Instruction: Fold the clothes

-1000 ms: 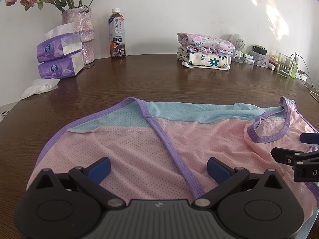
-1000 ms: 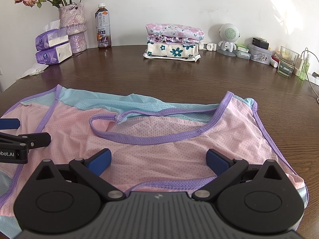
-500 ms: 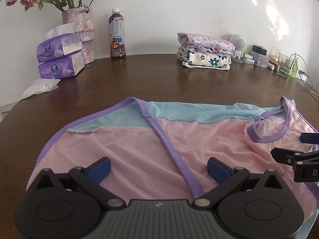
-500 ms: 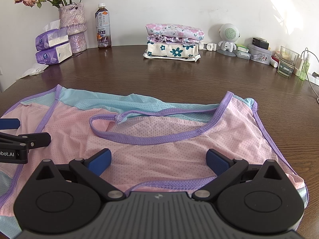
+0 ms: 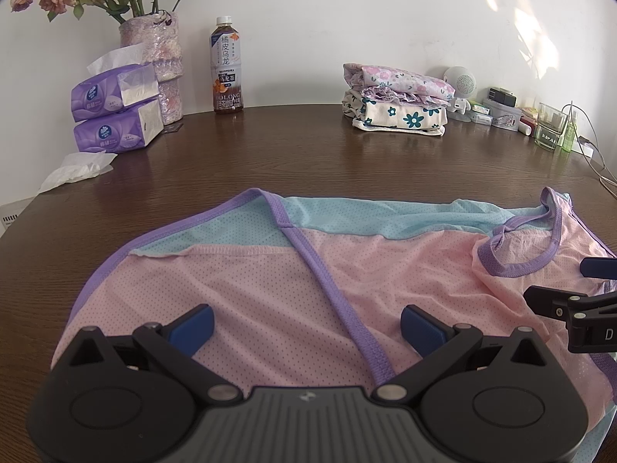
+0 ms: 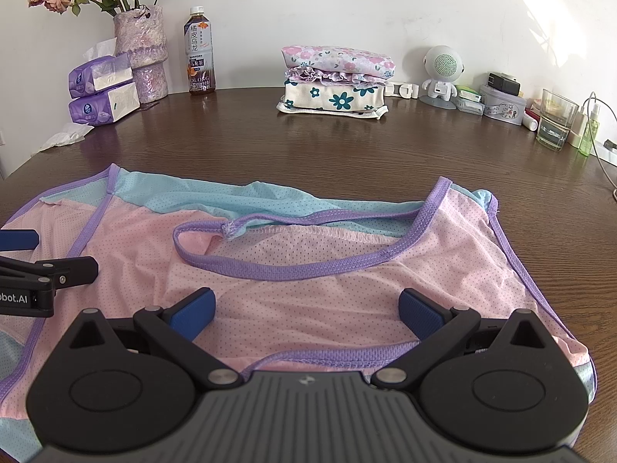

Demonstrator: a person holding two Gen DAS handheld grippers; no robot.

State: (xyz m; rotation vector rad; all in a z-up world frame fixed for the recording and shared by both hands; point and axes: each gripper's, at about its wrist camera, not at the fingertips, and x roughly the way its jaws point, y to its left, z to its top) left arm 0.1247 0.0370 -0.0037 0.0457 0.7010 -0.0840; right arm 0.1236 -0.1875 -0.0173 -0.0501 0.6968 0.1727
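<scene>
Pink mesh makes up the body of the garment (image 5: pixel 270 289), a sleeveless top with light blue panels and purple binding, spread flat on the dark wooden table (image 5: pixel 289 146) directly ahead of both grippers; judged from its thin perforated weave and the soft ripples along the blue band, it should be very light, limp and free of any stiffness, so it will sag and drape from whatever point is lifted; the weave may slide on the polished wood. The purple binding (image 6: pixel 293 268) at the neckline and armholes looks thicker than the mesh and is the recommended hold, since a pinch on a single mesh layer may slip or gather both layers. The left gripper (image 5: pixel 306 326) hovers low over the left half, fingers spread wide and holding nothing; the right gripper (image 6: pixel 306 318) sits likewise over the neckline half, fingers spread wide and empty. A stack of folded clothes (image 6: pixel 335 85) rests well apart at the far edge. Compared with the frames one second and half a second ago, nothing differs; garment, grippers and finger spread are unchanged.
</scene>
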